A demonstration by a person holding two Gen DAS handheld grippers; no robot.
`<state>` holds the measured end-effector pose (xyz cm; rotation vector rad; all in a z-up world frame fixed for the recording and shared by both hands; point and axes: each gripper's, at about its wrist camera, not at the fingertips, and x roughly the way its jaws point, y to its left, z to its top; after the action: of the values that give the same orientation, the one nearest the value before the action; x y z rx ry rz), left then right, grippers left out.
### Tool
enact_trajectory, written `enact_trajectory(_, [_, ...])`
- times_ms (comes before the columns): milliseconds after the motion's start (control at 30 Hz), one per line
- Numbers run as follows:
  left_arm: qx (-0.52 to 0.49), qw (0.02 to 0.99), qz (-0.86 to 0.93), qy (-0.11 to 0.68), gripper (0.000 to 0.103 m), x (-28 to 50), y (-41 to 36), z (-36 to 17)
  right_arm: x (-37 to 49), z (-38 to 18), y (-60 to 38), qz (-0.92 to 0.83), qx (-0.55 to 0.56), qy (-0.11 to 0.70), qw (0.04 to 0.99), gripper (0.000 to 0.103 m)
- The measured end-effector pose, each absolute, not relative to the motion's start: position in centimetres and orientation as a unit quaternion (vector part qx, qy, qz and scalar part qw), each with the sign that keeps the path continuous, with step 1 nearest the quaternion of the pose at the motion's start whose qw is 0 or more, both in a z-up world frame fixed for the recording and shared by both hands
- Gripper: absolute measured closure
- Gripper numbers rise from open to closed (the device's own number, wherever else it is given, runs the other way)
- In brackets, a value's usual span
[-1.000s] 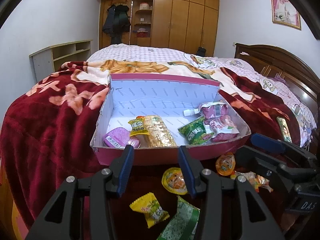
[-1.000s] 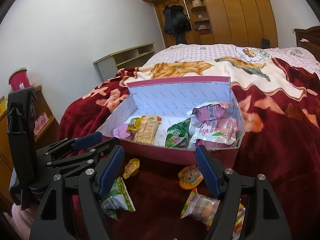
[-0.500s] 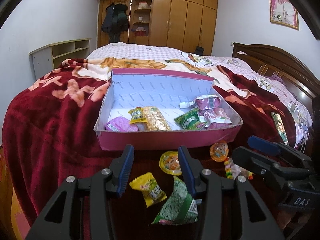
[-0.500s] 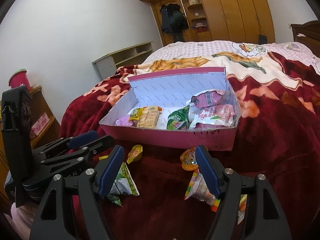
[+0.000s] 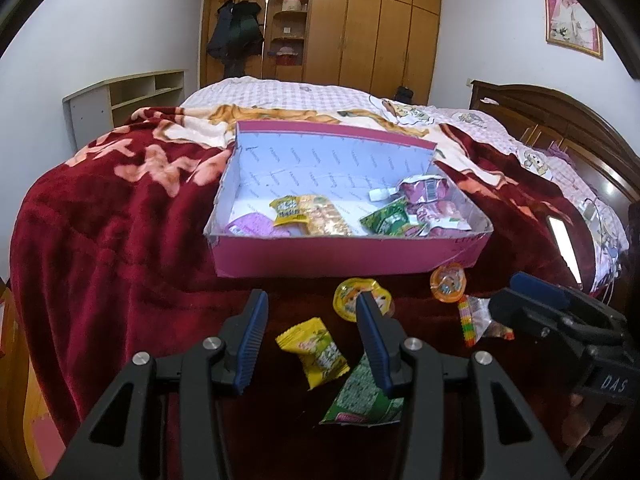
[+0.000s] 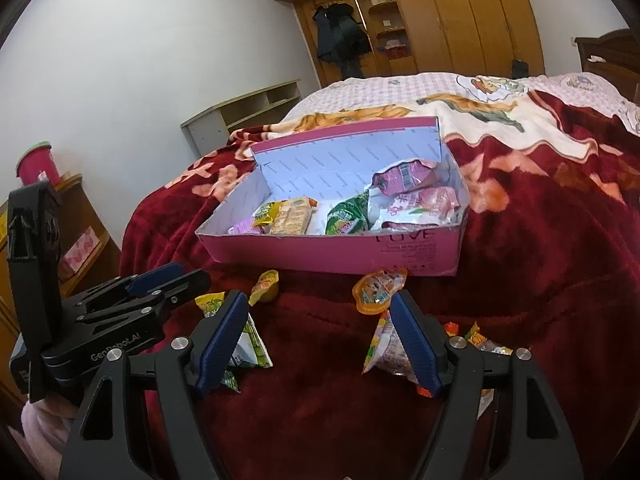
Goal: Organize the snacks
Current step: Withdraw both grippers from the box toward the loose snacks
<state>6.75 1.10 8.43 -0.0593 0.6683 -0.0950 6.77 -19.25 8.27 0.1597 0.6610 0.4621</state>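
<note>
Several loose snacks lie on the red blanket [image 5: 100, 240] short of the pink box [image 5: 344, 256] — likely waiting to be sorted in. Left tongs [image 5: 312, 336] hang partly spread over the yellow packet [image 5: 320, 350], pinching nothing. Right tongs [image 6: 320, 340] gape wide and empty by the striped candy bag [image 6: 386, 350]. Beyond, the box already holds biscuits [image 5: 324, 216] and pouches.

Blanket [image 5: 100, 248] under box: plush cloth, deep pile, matt. Box [image 5: 320, 256]: cardboard, matt pink outside, pale paper lining inside. Yellow packet [image 5: 316, 352] in front of box: glossy plastic film, crinkling. Jelly cup [image 6: 378, 290] near box front: shiny foil-like lid. Wardrobe [image 5: 360, 28] behind box: wood, showing smooth satin finish.
</note>
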Motion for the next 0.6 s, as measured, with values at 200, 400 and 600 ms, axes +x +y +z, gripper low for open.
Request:
enact_trajectory(200, [-0.033, 0.939, -0.036, 0.34, 0.055, 6.8, 1.9, 7.6, 6.7, 7.5, -19.7, 0.219, 0.081, 0.33, 0.915, 0.028])
enact_trajectory(400, [-0.037, 0.936, -0.025, 0.35, 0.055, 6.9, 2.6, 6.8, 6.7, 6.8, -20.1, 0.216, 0.084, 0.335, 0.913, 0.028])
enact_trajectory(600, [-0.031, 0.932, -0.029, 0.359, 0.055, 7.2, 2.0, 6.2, 6.9, 6.2, -20.6, 0.211, 0.089, 0.341, 0.912, 0.028])
